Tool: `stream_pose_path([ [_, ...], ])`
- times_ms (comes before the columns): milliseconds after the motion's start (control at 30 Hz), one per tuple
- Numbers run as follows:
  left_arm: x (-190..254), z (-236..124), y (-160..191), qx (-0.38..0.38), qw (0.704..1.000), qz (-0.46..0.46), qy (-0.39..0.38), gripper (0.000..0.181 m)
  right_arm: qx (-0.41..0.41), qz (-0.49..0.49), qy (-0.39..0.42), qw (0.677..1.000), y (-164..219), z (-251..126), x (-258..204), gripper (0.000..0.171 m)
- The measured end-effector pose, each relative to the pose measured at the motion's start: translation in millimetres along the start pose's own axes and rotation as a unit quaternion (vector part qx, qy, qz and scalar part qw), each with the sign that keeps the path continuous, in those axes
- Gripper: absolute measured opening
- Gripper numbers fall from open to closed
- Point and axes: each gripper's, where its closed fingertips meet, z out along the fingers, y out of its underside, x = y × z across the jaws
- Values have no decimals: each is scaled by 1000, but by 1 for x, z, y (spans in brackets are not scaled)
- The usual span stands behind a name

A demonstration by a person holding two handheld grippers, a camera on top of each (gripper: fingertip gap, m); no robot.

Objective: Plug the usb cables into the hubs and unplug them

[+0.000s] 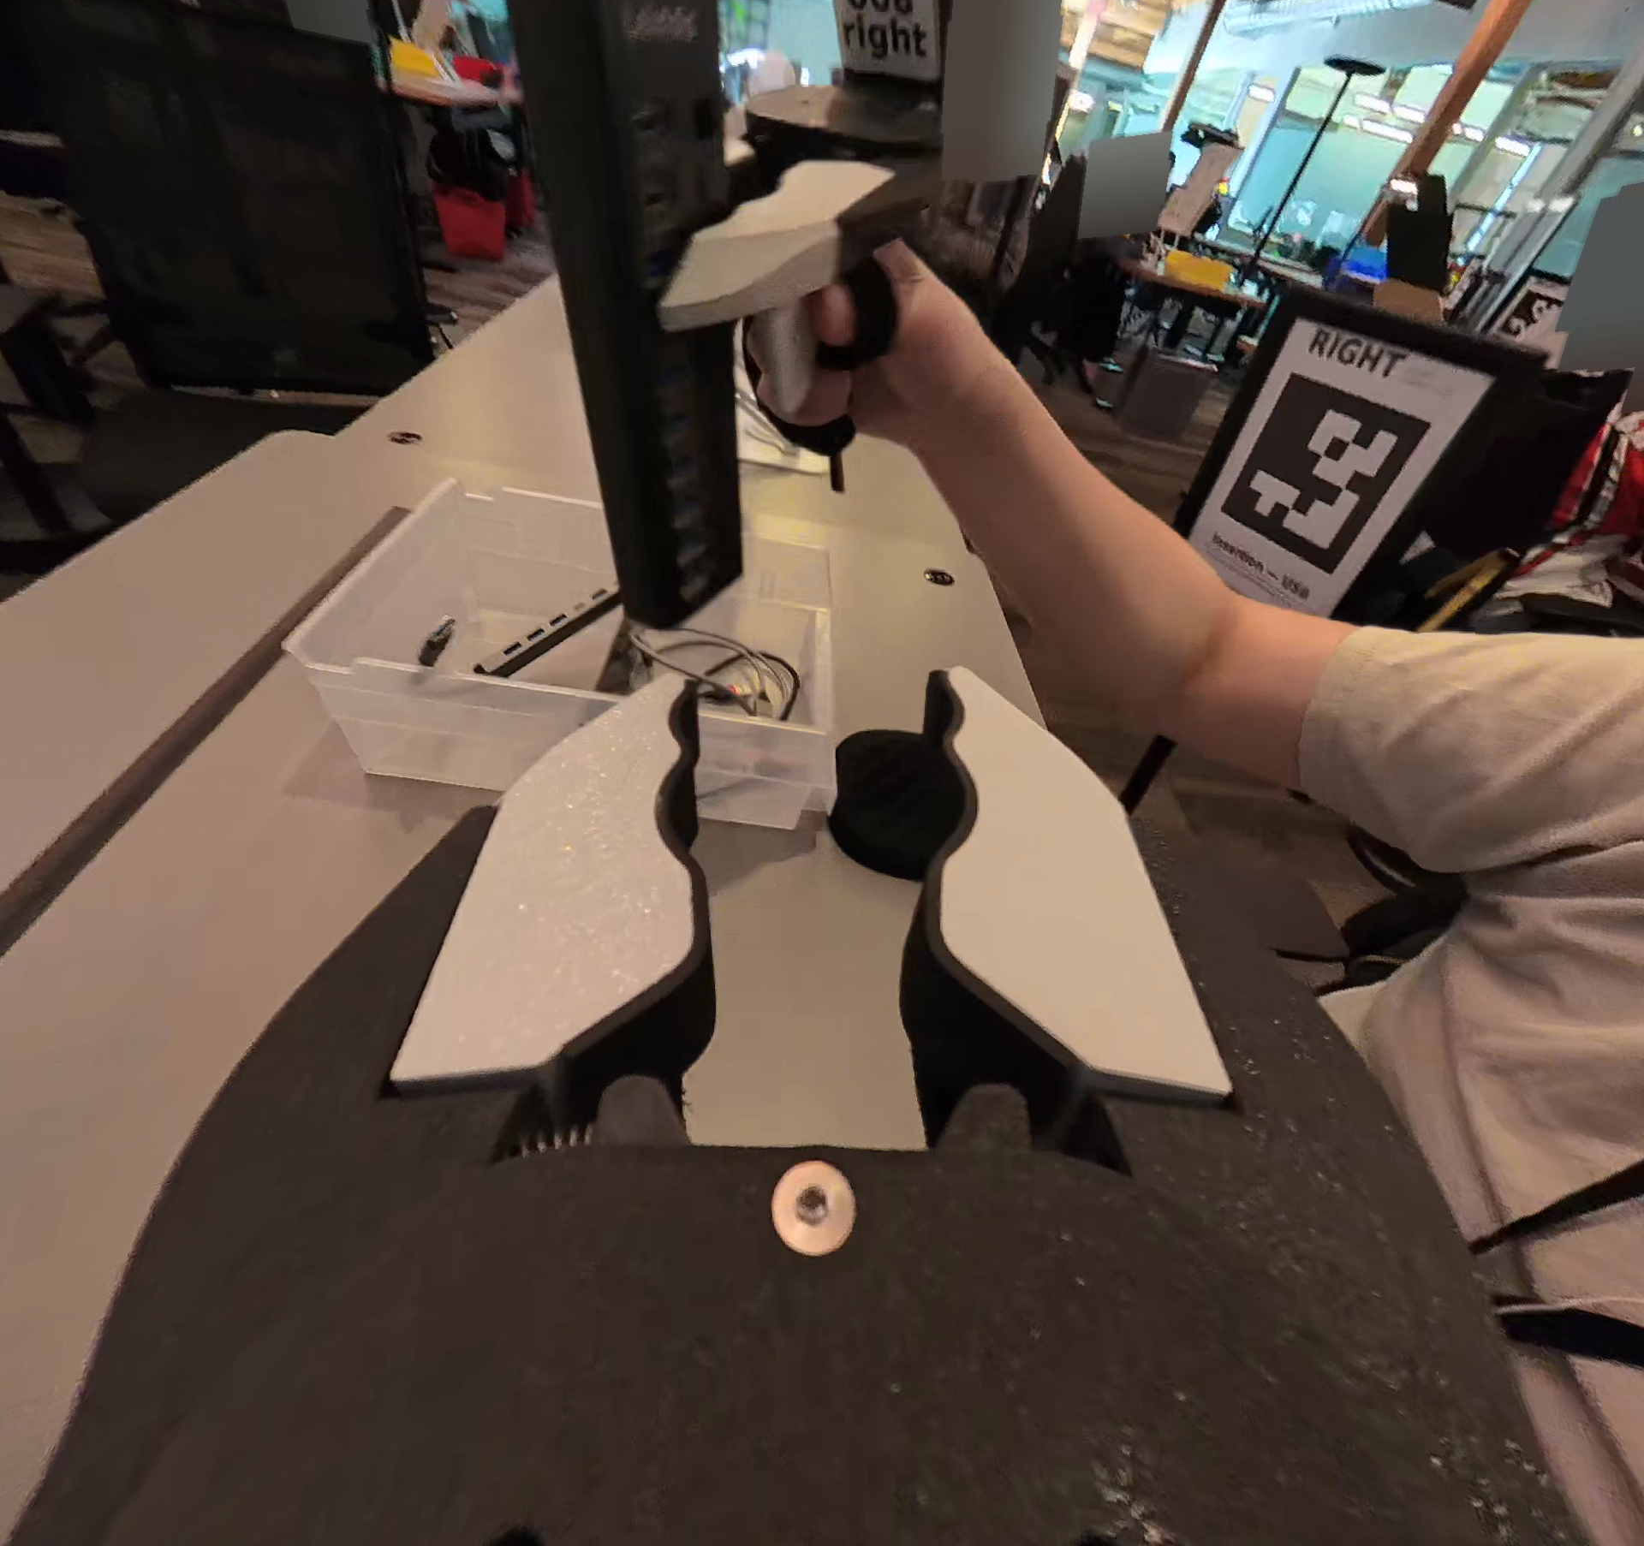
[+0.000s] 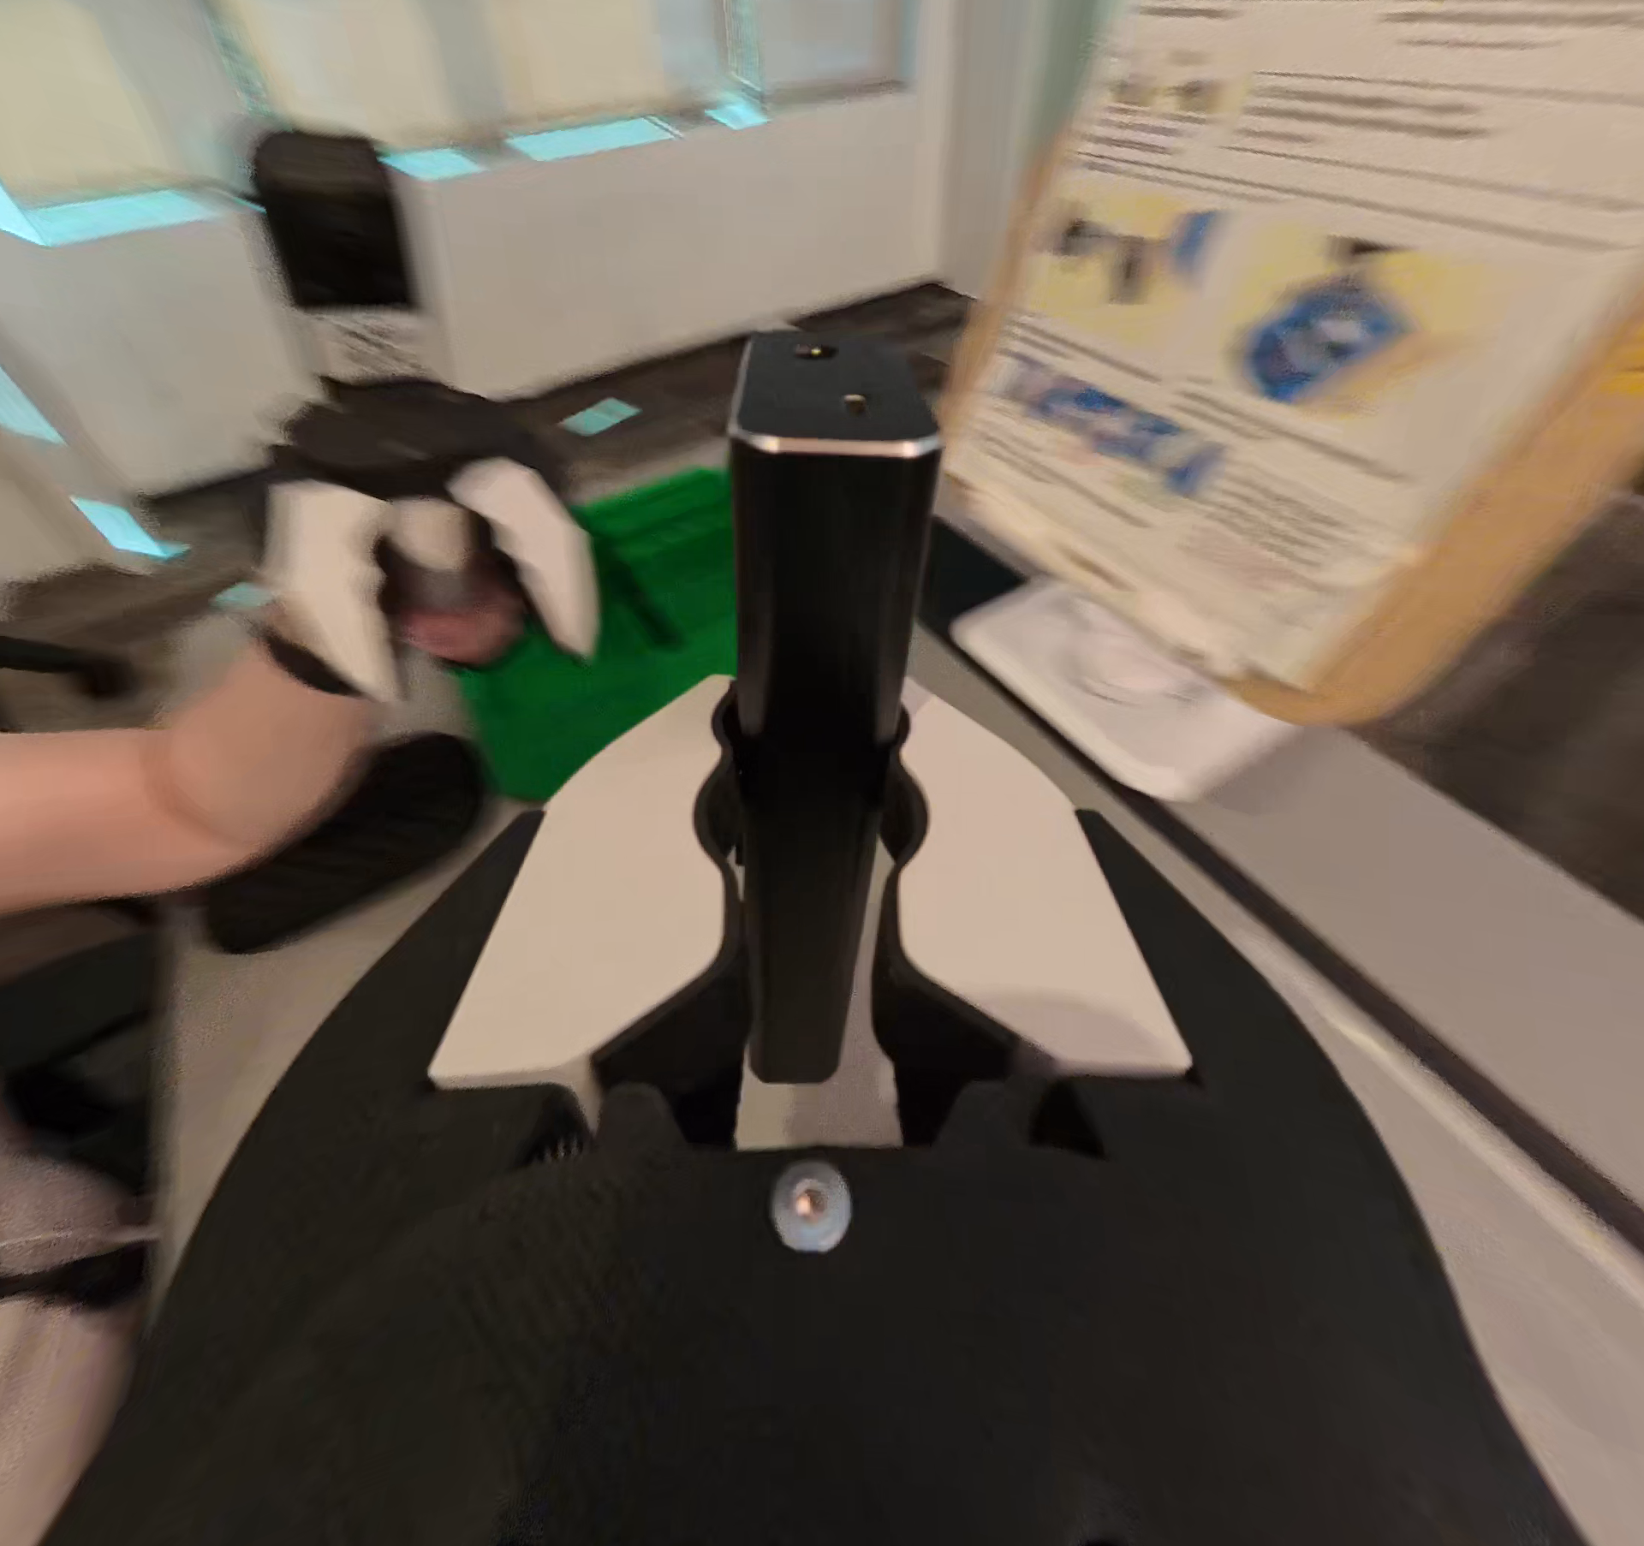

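my jaws: white plates, black edges | hub (image 2: 832, 703): glossy black, silver rim | bin (image 1: 552, 658): clear plastic | bench (image 1: 222, 792): pale beige | crate (image 2: 614, 641): bright green | sign (image 1: 1325, 472): black-and-white square pattern

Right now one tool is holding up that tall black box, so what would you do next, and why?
Probably lower the tall black hub onto the table beside the clear bin. The right gripper is clamped on it in mid-air, the left gripper is open and empty, and the cables lie in the bin, so no plugging can start.
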Motion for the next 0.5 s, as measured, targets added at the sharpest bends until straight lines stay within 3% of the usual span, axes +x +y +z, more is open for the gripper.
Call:
stream_pose_path([
  [167, -7, -27, -14, 21, 999, 15, -35, 45, -155, -93, 205, 962, 50, -42, 128, 29],
  [333, -7, -47, -24, 43, 997, 26, -50, 42, -305, -119, 234, 916, 138, -37, 185, 29],
  [500, -8, -56, -30, 58, 996, 29, -57, 40, -484, -182, 239, 822, 209, -33, 217, 29],
])
